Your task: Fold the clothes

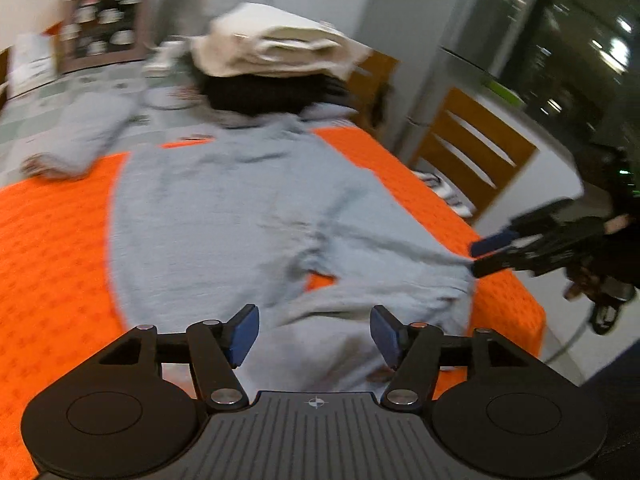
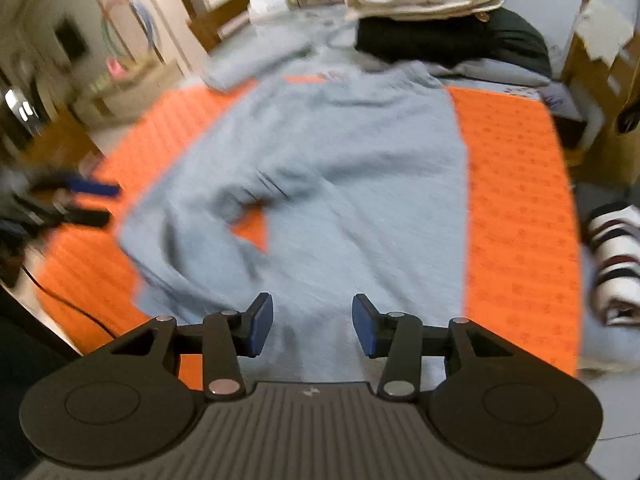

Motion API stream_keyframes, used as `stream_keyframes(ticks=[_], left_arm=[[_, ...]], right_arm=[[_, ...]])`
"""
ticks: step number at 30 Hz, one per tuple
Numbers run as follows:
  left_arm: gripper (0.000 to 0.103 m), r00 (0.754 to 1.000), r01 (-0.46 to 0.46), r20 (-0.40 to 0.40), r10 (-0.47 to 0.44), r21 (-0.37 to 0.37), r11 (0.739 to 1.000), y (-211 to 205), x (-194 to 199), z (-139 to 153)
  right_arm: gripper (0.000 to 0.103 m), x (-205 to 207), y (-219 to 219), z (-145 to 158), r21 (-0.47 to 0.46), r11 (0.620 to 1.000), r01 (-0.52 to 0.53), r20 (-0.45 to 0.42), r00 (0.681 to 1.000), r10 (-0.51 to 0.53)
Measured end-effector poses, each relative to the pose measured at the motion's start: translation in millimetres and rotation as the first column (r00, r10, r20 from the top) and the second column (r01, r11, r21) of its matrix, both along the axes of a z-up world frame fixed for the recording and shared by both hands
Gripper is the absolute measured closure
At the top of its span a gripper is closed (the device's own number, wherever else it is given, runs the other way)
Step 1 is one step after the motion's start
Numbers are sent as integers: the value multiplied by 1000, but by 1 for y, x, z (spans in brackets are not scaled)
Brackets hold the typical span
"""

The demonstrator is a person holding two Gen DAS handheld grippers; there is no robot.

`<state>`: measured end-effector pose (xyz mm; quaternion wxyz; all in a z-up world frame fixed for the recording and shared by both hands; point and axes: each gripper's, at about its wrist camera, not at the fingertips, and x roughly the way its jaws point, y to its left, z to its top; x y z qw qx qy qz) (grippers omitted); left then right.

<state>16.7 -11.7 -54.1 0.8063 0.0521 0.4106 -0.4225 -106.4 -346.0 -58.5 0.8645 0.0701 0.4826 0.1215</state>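
Note:
A grey sweatshirt [image 1: 248, 216] lies spread on the orange tablecloth [image 1: 52, 248], one sleeve folded across its lower body. My left gripper [image 1: 315, 334] hovers over the hem, open, with nothing between its blue pads. In the same view my right gripper [image 1: 486, 254] comes in from the right at the garment's edge, fingers apart. The right wrist view shows the sweatshirt [image 2: 360, 168] from the other side. My right gripper [image 2: 313, 328] stands open above the sweatshirt, its jaws empty. My left gripper [image 2: 100, 203] is blurred at the left over the orange cloth [image 2: 516, 200].
At the table's far end a folded cream garment [image 1: 272, 48] rests on a black one [image 1: 272, 96]. Wooden chairs [image 1: 472, 152] stand along the right side. A striped garment [image 2: 616, 256] lies off the table's right edge, near a cardboard box [image 2: 600, 60].

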Motion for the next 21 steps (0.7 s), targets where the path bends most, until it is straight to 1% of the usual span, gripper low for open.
stream_keyframes(ticks=[2, 4, 5, 7, 8, 9, 10, 12, 15, 17, 20, 21], left_arm=[[38, 999, 53, 5, -54, 18, 998, -17, -6, -7], [38, 995, 101, 16, -102, 50, 994, -34, -11, -13], [38, 992, 121, 28, -123, 67, 990, -42, -13, -15], [37, 988, 144, 43, -149, 95, 985, -52, -18, -21], [37, 987, 147, 47, -153, 110, 983, -56, -19, -24], [37, 987, 144, 57, -152, 125, 982, -59, -21, -26], [38, 987, 135, 73, -146, 140, 981, -60, -22, -28], [38, 986, 113, 106, -131, 165, 980, -62, -24, -31], [38, 985, 64, 146, -92, 183, 981, -59, -24, -32], [38, 985, 27, 162, -57, 182, 983, -55, -23, -32], [38, 986, 1, 163, -31, 180, 984, -51, -21, -35], [38, 986, 3, 163, -33, 184, 983, -50, -21, -37]], right_arm=[[52, -3, 6, -10, -74, 996, -50, -10, 999, 49], [48, -4, 19, -19, -163, 977, -139, -34, 990, 136], [47, -5, 25, -24, -207, 958, -198, -46, 980, 192], [41, -4, 40, -31, -283, 915, -288, -53, 957, 285], [33, -5, 46, -32, -318, 889, -329, -52, 942, 330], [27, -7, 52, -34, -351, 860, -371, -55, 925, 377], [26, -10, 56, -37, -378, 827, -416, -65, 903, 425], [24, -14, 63, -40, -408, 779, -477, -94, 870, 484], [24, -17, 66, -46, -424, 736, -528, -117, 837, 534], [25, -15, 64, -49, -424, 731, -535, -109, 831, 545], [28, -9, 57, -50, -388, 758, -525, -74, 837, 542], [29, -5, 54, -50, -373, 775, -511, -61, 847, 529]])
